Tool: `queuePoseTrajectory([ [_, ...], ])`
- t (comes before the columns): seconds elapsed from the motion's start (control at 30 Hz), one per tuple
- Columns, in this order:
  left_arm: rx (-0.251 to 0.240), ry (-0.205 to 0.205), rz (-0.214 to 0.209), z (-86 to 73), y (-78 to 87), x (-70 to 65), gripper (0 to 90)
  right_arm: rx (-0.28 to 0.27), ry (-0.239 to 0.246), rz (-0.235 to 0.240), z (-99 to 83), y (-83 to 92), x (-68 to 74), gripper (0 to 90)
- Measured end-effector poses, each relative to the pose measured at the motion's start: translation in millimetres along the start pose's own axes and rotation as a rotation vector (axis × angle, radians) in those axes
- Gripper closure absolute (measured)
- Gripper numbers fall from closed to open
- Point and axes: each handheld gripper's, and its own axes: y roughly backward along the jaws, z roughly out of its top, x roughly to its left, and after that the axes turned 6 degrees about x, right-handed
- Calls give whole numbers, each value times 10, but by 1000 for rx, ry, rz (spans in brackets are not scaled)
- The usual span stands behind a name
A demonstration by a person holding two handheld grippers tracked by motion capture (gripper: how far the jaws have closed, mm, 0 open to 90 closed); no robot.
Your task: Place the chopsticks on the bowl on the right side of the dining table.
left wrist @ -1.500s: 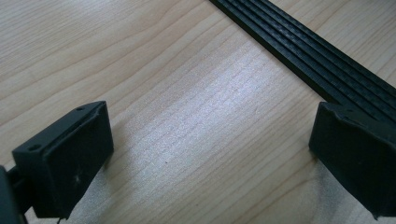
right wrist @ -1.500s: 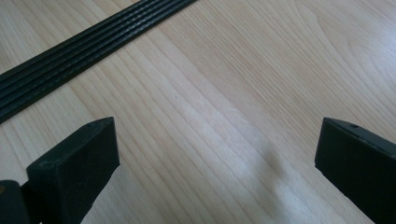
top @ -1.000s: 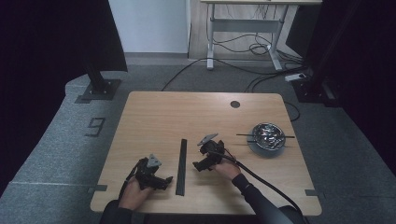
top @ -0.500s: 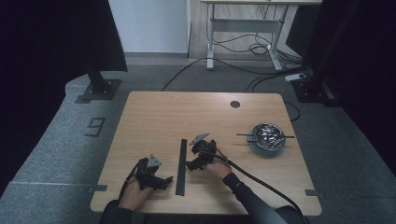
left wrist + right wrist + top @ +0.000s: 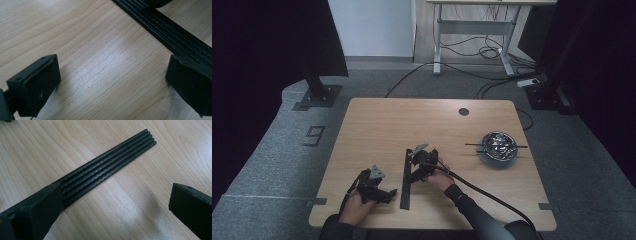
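Several thin black rods [image 5: 406, 177] lie side by side as a flat strip on the wooden table [image 5: 422, 120], near its front edge. In the right gripper view the rods [image 5: 107, 167] run diagonally away from the left jaw. My right gripper [image 5: 414, 170] is open and low over the table, just right of the strip. In the right gripper view its jaws stand wide apart, the left one over the rods' near end. My left gripper [image 5: 384, 192] is open just left of the strip. In the left gripper view the rods [image 5: 165, 30] cross the upper right corner, bare wood between the jaws.
A metal bowl [image 5: 498, 146] with a black rod laid across its rim stands at the table's right. A round cable hole [image 5: 463, 111] sits near the far edge. The right gripper's cable trails off toward the front right. Dark stands and floor cables lie beyond the table.
My right gripper has moved left and toward the front, from mid-table to right beside the rods. The left gripper has stayed almost still.
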Motion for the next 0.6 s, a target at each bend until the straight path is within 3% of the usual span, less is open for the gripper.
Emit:
queuePoseTrajectory([
  [0.6, 0, 0, 0, 0, 0, -2, 0, 28, 1, -22, -1, -38, -10, 0],
])
